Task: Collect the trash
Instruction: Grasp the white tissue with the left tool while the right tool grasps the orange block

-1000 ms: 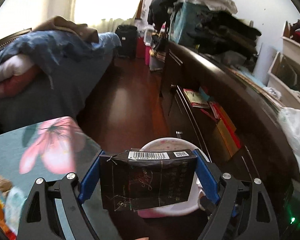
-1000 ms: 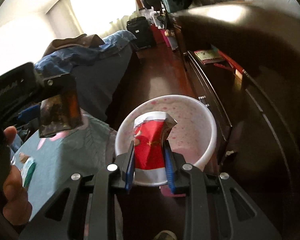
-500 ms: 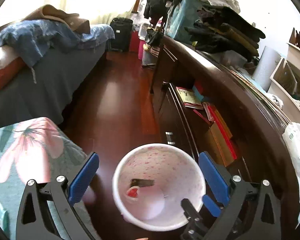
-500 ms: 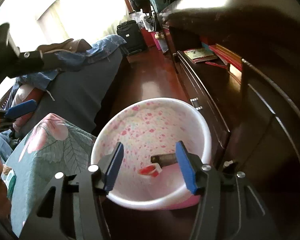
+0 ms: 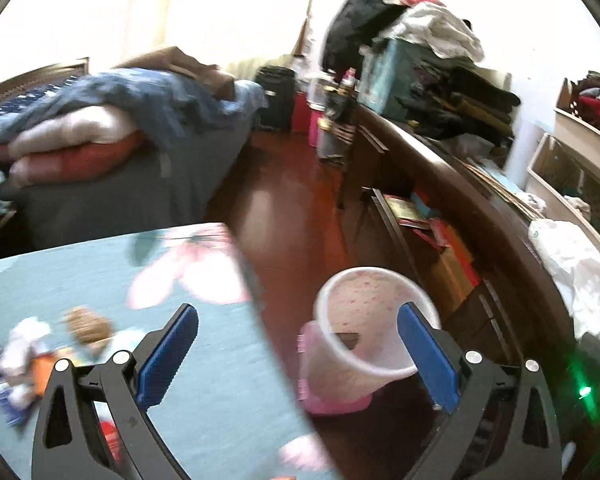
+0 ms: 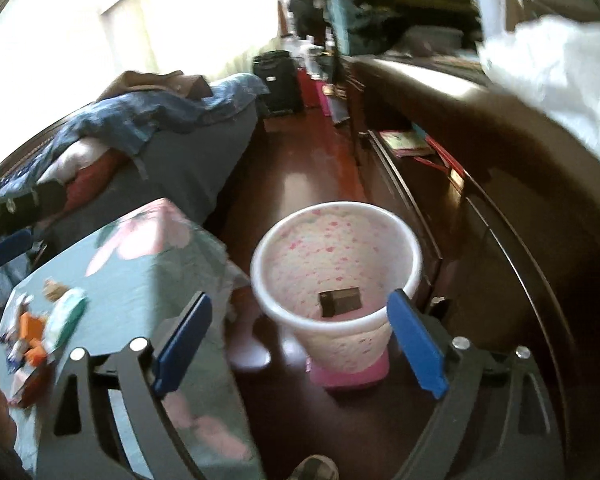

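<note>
A white bin with pink speckles (image 6: 336, 276) stands on the dark wood floor between the table and the cabinet; it also shows in the left wrist view (image 5: 364, 332). A dark box (image 6: 340, 301) lies inside it. My left gripper (image 5: 296, 352) is open and empty, above the table edge and the bin. My right gripper (image 6: 300, 338) is open and empty, just above the bin's near rim. Several scraps of trash (image 6: 40, 328) lie on the teal flowered tablecloth (image 6: 140, 272), also in the left wrist view (image 5: 40, 352).
A bed (image 5: 112, 168) with piled bedding stands at the left. A long dark cabinet (image 5: 480, 216) with books and heaped clothes runs along the right. A white plastic bag (image 5: 576, 276) lies on the cabinet. A black suitcase (image 6: 276, 80) stands at the far end.
Both grippers let go: the dark box and the red wrapper dropped into the bin. Both grippers then opened wide, pulled back, and the left swung left over the table.
</note>
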A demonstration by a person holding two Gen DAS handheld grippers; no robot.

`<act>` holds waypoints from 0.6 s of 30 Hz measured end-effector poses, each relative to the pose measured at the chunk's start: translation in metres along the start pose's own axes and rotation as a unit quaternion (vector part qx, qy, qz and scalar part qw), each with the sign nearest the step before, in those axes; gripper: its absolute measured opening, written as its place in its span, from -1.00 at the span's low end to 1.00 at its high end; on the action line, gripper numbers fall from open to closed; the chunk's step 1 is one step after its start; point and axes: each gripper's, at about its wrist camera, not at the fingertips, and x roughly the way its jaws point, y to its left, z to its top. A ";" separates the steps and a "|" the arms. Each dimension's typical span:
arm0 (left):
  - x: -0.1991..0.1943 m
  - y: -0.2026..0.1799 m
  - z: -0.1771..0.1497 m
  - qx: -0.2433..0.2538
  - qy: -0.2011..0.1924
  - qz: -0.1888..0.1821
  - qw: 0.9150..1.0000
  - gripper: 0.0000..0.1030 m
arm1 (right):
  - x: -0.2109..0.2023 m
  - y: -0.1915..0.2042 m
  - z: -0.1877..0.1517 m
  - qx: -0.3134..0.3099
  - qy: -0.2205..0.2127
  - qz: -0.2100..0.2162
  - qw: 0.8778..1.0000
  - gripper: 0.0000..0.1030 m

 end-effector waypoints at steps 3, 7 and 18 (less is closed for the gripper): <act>-0.029 0.029 -0.009 -0.001 -0.012 0.039 0.999 0.93 | -0.025 0.028 -0.004 -0.018 -0.005 0.027 0.999 0.84; -0.053 0.073 -0.023 -0.010 -0.009 0.094 0.995 0.93 | -0.046 0.059 -0.008 -0.043 -0.005 0.052 0.998 0.85; -0.018 0.205 -0.029 -0.061 0.052 0.199 0.977 0.93 | -0.073 0.143 -0.021 -0.119 -0.004 0.100 0.988 0.85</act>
